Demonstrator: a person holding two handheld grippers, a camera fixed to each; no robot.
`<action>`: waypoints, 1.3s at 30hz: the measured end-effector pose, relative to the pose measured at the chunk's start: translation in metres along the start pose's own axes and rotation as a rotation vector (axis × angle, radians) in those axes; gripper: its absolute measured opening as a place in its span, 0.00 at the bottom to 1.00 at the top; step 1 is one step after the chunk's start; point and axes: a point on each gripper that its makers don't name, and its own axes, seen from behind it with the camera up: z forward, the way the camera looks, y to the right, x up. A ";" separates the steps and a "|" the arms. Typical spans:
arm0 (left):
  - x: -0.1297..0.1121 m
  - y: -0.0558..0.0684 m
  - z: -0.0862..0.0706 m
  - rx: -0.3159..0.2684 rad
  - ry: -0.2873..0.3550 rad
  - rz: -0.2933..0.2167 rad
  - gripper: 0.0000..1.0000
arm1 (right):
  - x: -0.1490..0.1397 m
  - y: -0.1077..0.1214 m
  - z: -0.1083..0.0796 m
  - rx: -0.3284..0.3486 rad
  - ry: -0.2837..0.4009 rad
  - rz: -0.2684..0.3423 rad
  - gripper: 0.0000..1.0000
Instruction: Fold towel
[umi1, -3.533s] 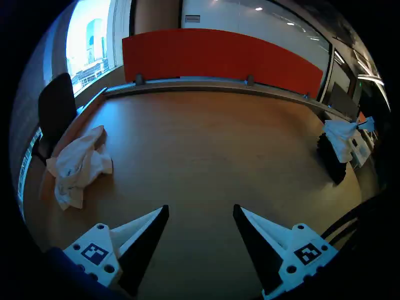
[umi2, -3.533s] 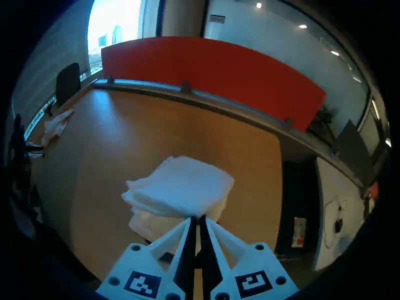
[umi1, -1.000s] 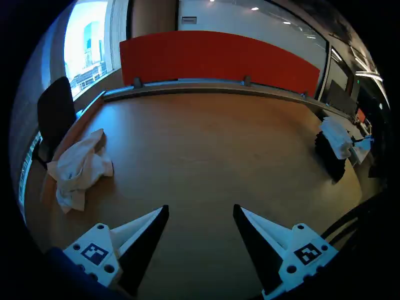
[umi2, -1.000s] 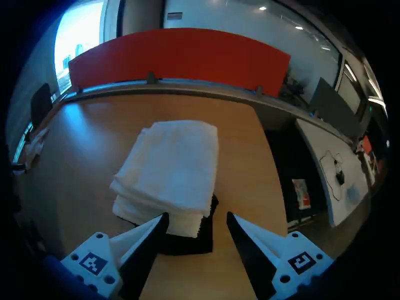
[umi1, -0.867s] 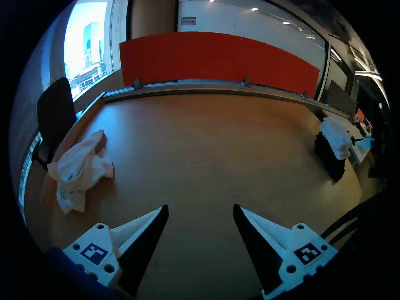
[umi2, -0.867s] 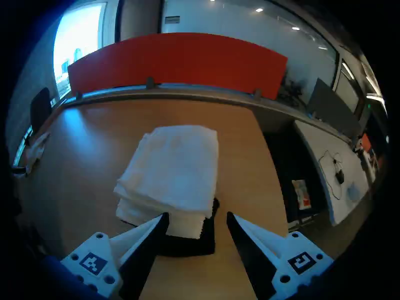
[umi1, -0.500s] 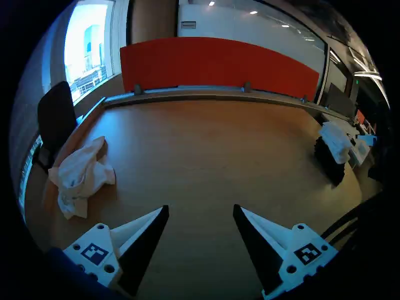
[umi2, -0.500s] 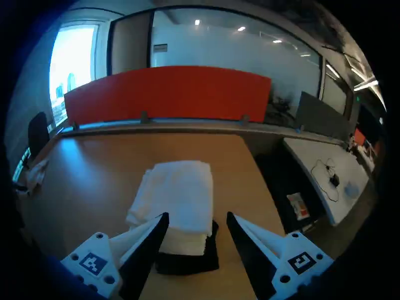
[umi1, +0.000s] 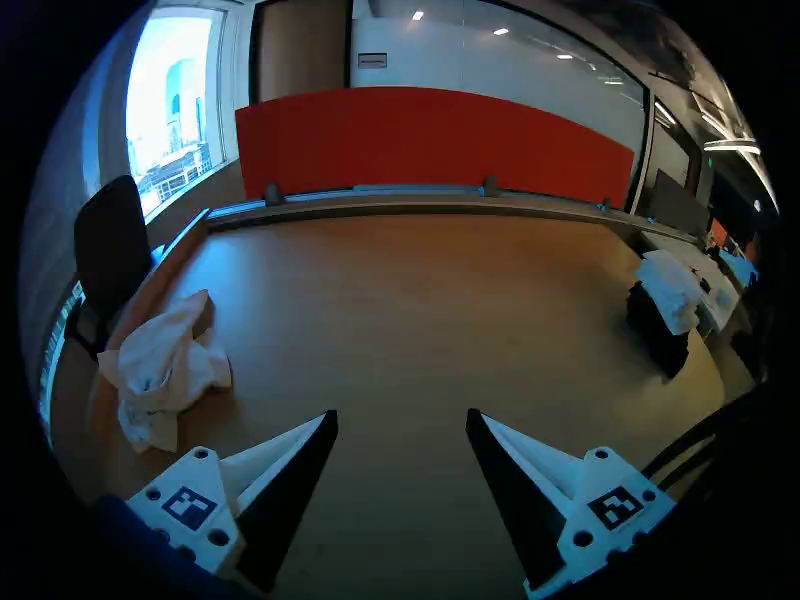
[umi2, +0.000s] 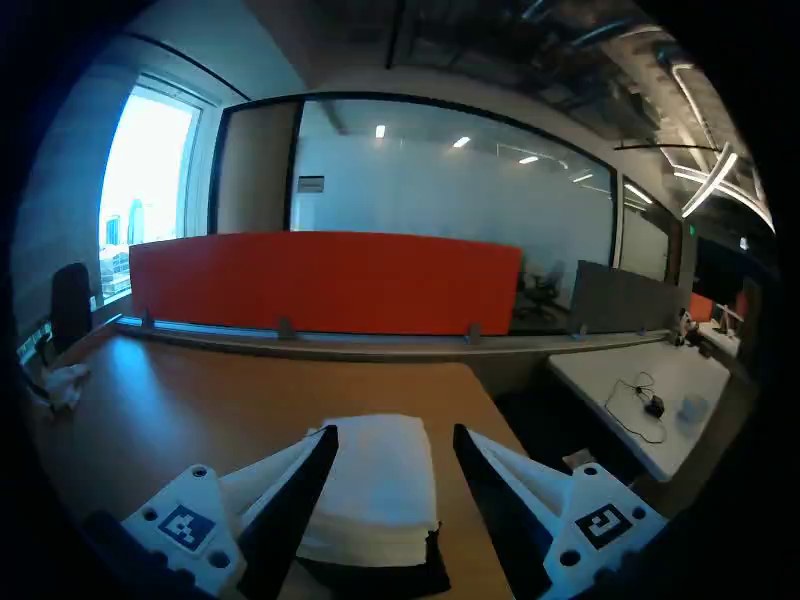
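Observation:
A crumpled white towel (umi1: 160, 365) lies near the left edge of the wooden table (umi1: 420, 300) in the left gripper view. My left gripper (umi1: 400, 425) stands open over bare wood to the right of it, holding nothing. A stack of folded white towels (umi2: 375, 490) rests on a black block (umi2: 380, 578) at the table's right end, just below and between the fingers of my open right gripper (umi2: 395, 440). The same stack (umi1: 668, 290) appears far right in the left gripper view. The crumpled towel (umi2: 62, 383) is small at far left in the right gripper view.
An orange partition (umi1: 430, 140) runs along the table's far edge. A black chair (umi1: 110, 240) stands at the left by the window. A second desk (umi2: 640, 385) with a cable on it lies beyond a gap to the right of the table.
My right gripper let go of the folded towel on the stack, opened, then rose and tilted upward so the stack sank low in its view. The left gripper tilted up slightly.

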 end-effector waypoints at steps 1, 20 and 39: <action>0.001 0.000 0.000 0.000 0.002 0.001 0.96 | 0.000 -0.001 0.001 -0.002 0.003 0.005 0.89; 0.072 -0.010 -0.008 0.033 0.256 -0.023 0.95 | 0.024 -0.017 -0.002 -0.013 0.071 0.047 0.89; 0.154 -0.046 -0.032 0.100 0.514 -0.062 0.95 | 0.052 -0.061 -0.003 0.018 0.117 0.042 0.89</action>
